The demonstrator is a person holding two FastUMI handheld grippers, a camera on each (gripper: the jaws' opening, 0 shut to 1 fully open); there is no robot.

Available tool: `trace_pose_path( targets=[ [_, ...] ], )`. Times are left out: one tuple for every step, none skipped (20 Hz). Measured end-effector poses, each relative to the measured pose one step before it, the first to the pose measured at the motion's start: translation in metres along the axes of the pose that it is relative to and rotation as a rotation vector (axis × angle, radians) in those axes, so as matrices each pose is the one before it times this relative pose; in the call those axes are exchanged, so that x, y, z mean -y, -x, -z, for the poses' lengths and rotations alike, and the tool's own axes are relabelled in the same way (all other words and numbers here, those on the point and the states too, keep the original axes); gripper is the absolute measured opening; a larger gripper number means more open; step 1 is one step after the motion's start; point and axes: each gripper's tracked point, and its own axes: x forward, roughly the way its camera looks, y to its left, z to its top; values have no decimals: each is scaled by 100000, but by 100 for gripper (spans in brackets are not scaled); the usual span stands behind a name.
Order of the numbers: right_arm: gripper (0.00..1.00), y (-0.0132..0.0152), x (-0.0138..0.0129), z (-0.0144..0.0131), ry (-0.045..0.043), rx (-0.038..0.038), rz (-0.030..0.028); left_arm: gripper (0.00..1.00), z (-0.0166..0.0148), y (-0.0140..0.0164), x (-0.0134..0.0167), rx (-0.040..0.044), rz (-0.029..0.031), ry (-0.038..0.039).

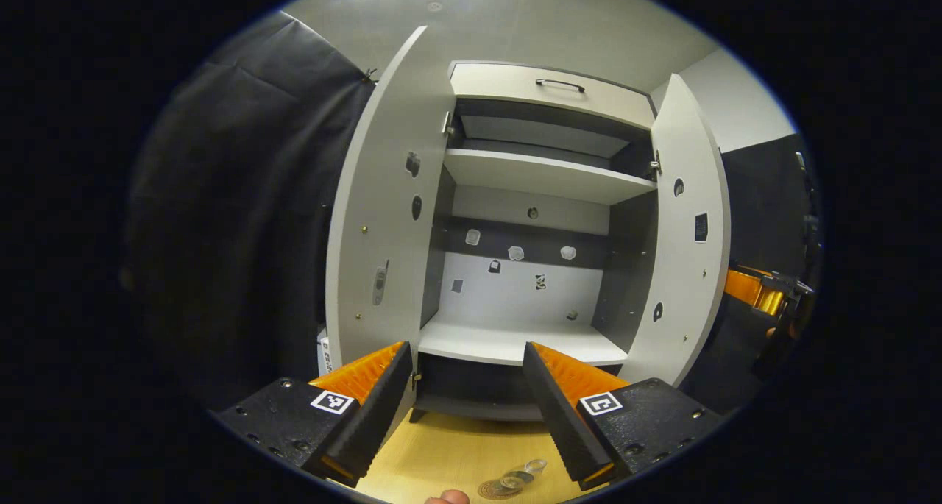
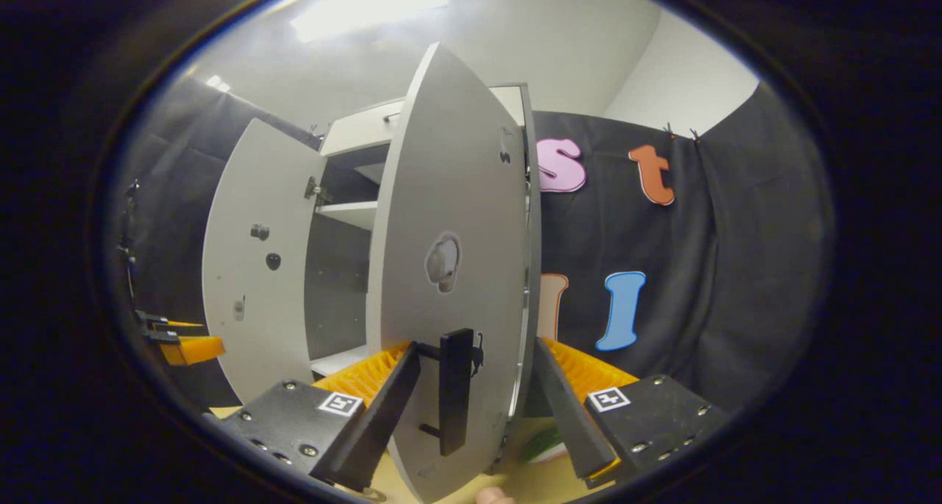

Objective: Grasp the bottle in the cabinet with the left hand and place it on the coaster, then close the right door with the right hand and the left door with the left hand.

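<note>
Staged recording booth, black cloth (image 2: 736, 268) pinned up as walls, a lone grey cabinet (image 1: 530, 195) plastered with small stickers, pale wooden tabletop (image 1: 456, 452), ceiling light panel (image 2: 368, 4)

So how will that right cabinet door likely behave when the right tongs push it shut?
The right door looks like a rigid flat panel, so it probably won't flex. Hung on hinges, it should swing rather than slide. The right tongs straddle its edge beside the handle, far from the hinges, so a light push likely suffices.
</note>
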Motion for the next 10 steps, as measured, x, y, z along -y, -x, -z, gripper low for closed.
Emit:
trace_pose_path(
  targets=[
    [92, -217, -474, -17, -1655, 247, -1200, 96, 27, 229, -499, 23, -980, 295],
    [94, -215, -175, 246, -1306, -910, -1200, 96, 31, 73, -274, -150, -866, 313],
    [95, -228, -283, -57, -1064, 113, -1177, 96, 34, 108, -261, -37, -545, 286],
    [95, -239, -306, 61, -445, -548, -1007, 96, -84, 99, -188, 143, -684, 78],
    [92, -284, -394, 1, -440, -65, -812, 92, -88, -79, -129, 386, -529, -95],
    [95, -300, -433, 110, -244, -464, -748, 96, -123, 8, -92, 275, -382, -176],
    [92, -629, -554, 0, -665, -51, -821, 96, -23, 134, -228, 163, -480, -232],
    [92, -797, -335, 242, -820, -625, -725, 96, -14, 168, -150, 200, -561, -247],
    [93, -614, -419, 91, -1139, -458, -615, 96, -129, 119, -286, 256, -540, -218],
    [93, -542, -363, 95, -635, -394, -242, 96, -143, -9, -153, 318, -616, -116]
  ],
)
